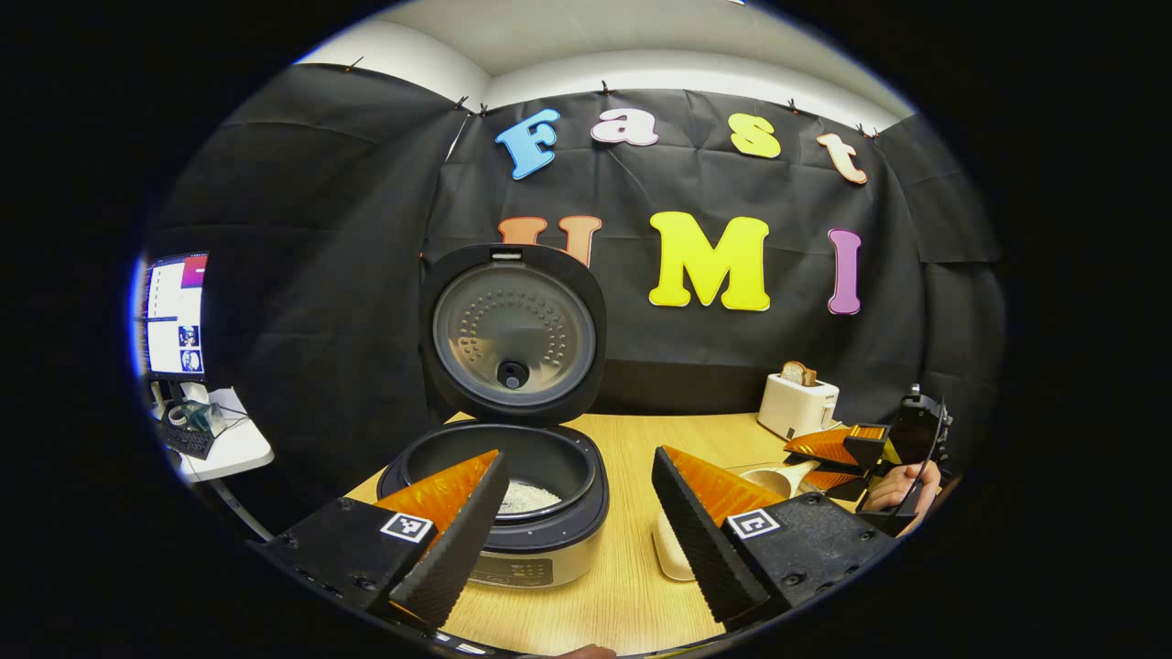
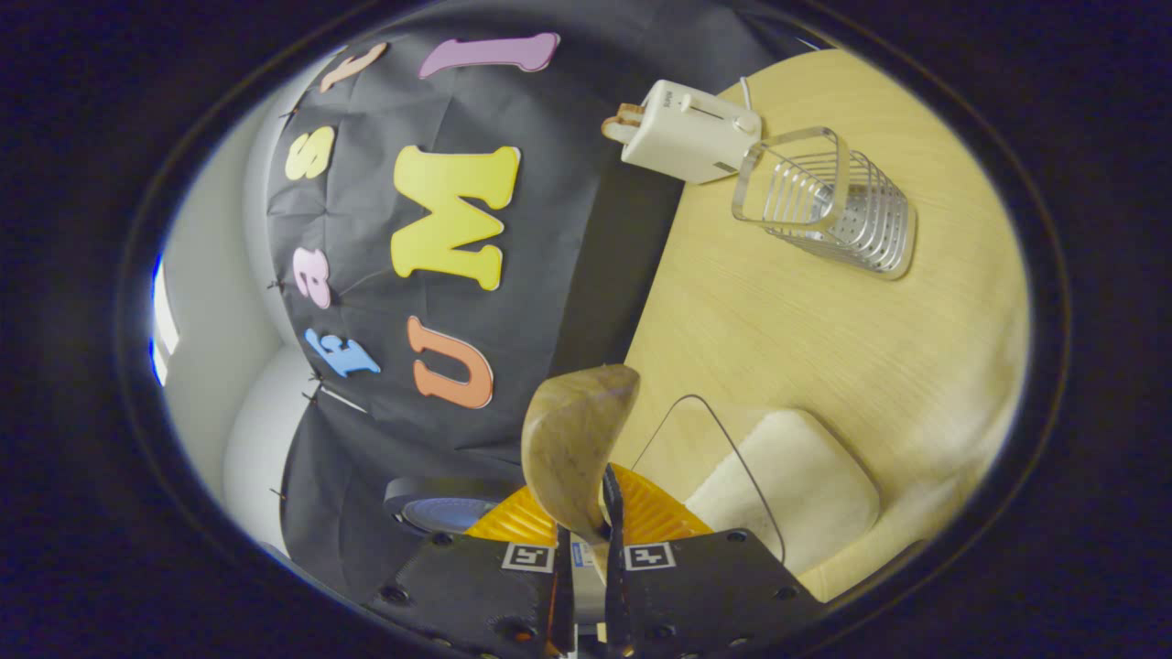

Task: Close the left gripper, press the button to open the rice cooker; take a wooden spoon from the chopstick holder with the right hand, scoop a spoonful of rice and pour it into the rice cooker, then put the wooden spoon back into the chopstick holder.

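The rice cooker [image 1: 513, 540] stands open on the wooden table, its lid [image 1: 513, 334] upright and white rice [image 1: 528, 497] in the pot. My left gripper [image 1: 579, 458] hovers just in front of it, open and holding nothing. Off to the right, my right gripper [image 1: 847, 458], held by a hand [image 1: 902, 483], is shut on the handle of the wooden spoon [image 1: 778, 478]. In the right gripper view the spoon's bowl [image 2: 577, 439] sticks out beyond my right gripper [image 2: 586, 531]. The wire chopstick holder [image 2: 824, 206] stands apart on the table.
A white toaster [image 1: 798, 403] with bread in it sits at the back, next to the chopstick holder, toaster [image 2: 687, 133]. A white rice container [image 2: 787, 485] lies close under the spoon; container [image 1: 673, 549]. A monitor [image 1: 174, 316] and side desk stand far left.
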Available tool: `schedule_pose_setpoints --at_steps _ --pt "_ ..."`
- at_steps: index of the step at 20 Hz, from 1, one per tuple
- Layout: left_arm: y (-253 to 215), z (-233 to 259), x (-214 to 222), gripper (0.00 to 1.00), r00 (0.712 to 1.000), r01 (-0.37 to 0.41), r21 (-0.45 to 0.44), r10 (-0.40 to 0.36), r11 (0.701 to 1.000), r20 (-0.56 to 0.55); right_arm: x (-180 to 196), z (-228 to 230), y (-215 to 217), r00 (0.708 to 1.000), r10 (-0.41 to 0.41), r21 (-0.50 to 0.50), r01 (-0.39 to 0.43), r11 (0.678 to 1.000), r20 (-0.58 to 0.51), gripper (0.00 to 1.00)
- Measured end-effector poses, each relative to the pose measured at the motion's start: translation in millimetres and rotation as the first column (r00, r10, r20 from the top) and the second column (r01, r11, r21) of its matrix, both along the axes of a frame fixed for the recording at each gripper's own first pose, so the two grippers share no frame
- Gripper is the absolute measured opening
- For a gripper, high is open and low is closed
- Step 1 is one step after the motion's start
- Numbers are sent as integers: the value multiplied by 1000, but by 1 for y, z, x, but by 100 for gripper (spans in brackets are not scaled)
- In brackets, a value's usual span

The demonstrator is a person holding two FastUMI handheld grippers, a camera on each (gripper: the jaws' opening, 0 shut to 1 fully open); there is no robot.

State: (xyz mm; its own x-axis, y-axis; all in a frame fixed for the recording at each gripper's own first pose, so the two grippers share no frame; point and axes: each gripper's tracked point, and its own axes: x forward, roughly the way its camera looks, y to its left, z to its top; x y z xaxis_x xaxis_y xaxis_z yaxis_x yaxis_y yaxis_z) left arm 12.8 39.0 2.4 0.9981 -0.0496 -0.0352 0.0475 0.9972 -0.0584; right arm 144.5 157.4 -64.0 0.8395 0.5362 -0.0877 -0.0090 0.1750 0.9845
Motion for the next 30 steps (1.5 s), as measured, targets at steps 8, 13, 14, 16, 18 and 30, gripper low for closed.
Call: schedule_pose_setpoints --at_steps 8,13,14,16,18,30 --pt "25 4 -8 100 999 -32 -26 32 999 9 -10 18 32 991 105 167 -91 982 -80 13" --pt "42 12 -14 100 998 -51 -61 53 997 31 -15 53 79 988 147 133 -139 981 -47 13" --pt "44 12 -15 99 998 -55 -61 57 997 32 -15 60 91 986 159 126 -153 980 -40 13" --pt "50 13 -16 99 997 -59 -72 62 996 36 -14 73 114 984 177 101 -173 980 -23 13" --pt "54 10 -16 99 998 -56 -87 59 995 30 -11 83 138 982 186 73 -184 980 -15 13" --pt "99 -5 -12 97 992 -122 -174 122 977 -11 25 116 258 978 182 -372 -134 919 98 13"
